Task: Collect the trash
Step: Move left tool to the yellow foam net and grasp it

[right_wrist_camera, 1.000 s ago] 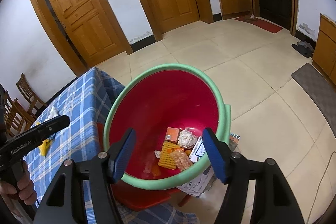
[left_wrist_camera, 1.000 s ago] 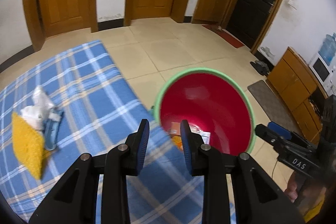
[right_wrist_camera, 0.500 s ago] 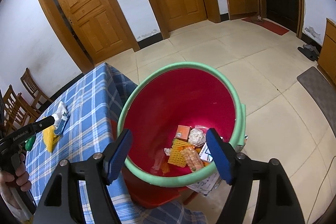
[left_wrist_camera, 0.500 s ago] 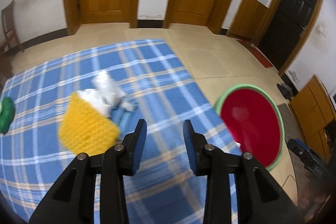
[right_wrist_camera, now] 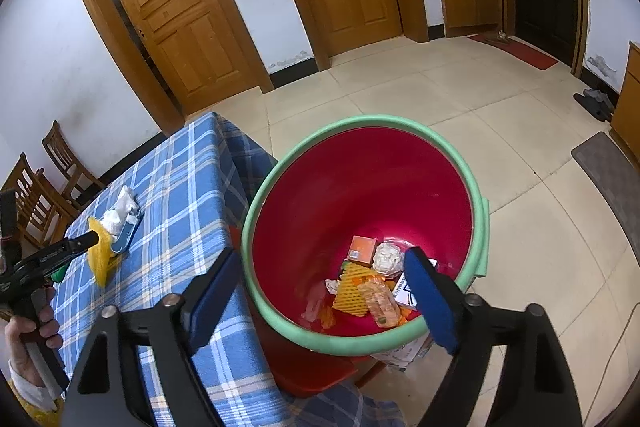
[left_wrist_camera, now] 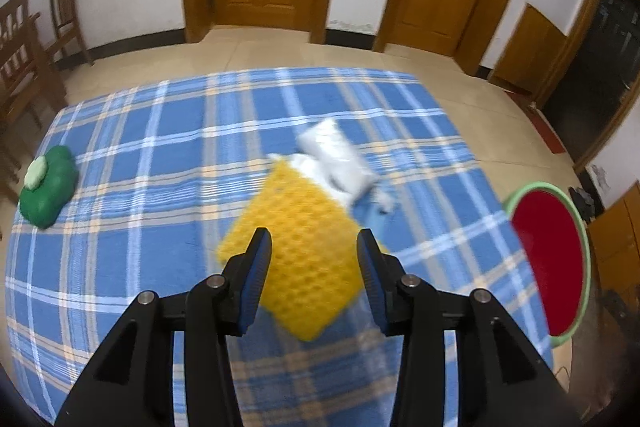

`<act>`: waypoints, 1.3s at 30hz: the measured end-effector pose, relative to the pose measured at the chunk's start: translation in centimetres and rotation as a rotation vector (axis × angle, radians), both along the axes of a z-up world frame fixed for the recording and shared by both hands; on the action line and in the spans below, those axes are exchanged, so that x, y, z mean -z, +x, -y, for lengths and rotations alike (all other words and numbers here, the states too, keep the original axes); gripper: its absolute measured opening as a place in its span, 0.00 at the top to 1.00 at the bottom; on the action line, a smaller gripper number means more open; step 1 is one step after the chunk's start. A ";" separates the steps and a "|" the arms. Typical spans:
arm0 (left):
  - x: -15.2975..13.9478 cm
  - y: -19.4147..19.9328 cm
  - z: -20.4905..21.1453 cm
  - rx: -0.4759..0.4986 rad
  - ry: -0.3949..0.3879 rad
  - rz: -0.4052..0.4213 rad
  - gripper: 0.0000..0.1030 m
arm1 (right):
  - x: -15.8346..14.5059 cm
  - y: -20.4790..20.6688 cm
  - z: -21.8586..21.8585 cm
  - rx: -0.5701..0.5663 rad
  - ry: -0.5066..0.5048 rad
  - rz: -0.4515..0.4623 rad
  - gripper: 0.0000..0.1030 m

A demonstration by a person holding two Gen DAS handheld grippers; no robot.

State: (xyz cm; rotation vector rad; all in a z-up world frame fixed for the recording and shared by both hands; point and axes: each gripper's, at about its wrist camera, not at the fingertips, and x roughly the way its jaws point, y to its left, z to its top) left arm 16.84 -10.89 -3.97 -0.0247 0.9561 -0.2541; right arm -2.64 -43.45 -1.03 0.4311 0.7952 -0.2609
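1. The red bin with a green rim [right_wrist_camera: 478,227] stands on the floor just beside the corner of the worktop [left_wrist_camera: 160,131], which is covered by a blue checked cloth.
2. Inside the bin, at its bottom, lie an orange carton [right_wrist_camera: 361,250], a crumpled white wad [right_wrist_camera: 387,257], a yellow foam net [right_wrist_camera: 352,291] and a clear wrapper [right_wrist_camera: 379,301].
3. The right hand-held gripper [right_wrist_camera: 320,301] hangs over the near rim of the bin; its jaws are opening wide, with nothing between them.
4. Away from the bin, on the worktop, a yellow foam mesh sleeve [left_wrist_camera: 304,251] lies flat. A crumpled white plastic bag [left_wrist_camera: 336,159] rests on its far end, and a small blue item [left_wrist_camera: 370,217] lies on the bin side of it, touching both.
5. The left hand-held gripper [left_wrist_camera: 314,273] points down at the mesh sleeve; its jaws are opening, and whether the pads touch the sleeve cannot be told.
6. A green lump with a pale cap [left_wrist_camera: 48,189] sits at the worktop edge farthest from the bin.
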 end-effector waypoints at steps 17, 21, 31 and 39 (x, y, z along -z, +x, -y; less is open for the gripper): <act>2.5 1.4 -2.3 -0.051 -0.090 -0.053 0.37 | 0.2 1.9 -2.2 -0.047 -0.007 -0.028 0.12; 2.5 1.4 -2.7 -0.057 -0.107 -0.060 0.36 | 0.2 2.1 -2.5 -0.057 -0.008 -0.029 0.12; 2.4 0.3 -2.5 -0.015 -0.121 -0.043 0.70 | 0.0 2.8 -3.4 -0.080 -0.008 -0.029 0.12; 1.8 -1.0 -4.1 -0.026 -0.200 -0.044 0.81 | -0.7 4.6 -6.4 -0.156 -0.014 -0.014 0.12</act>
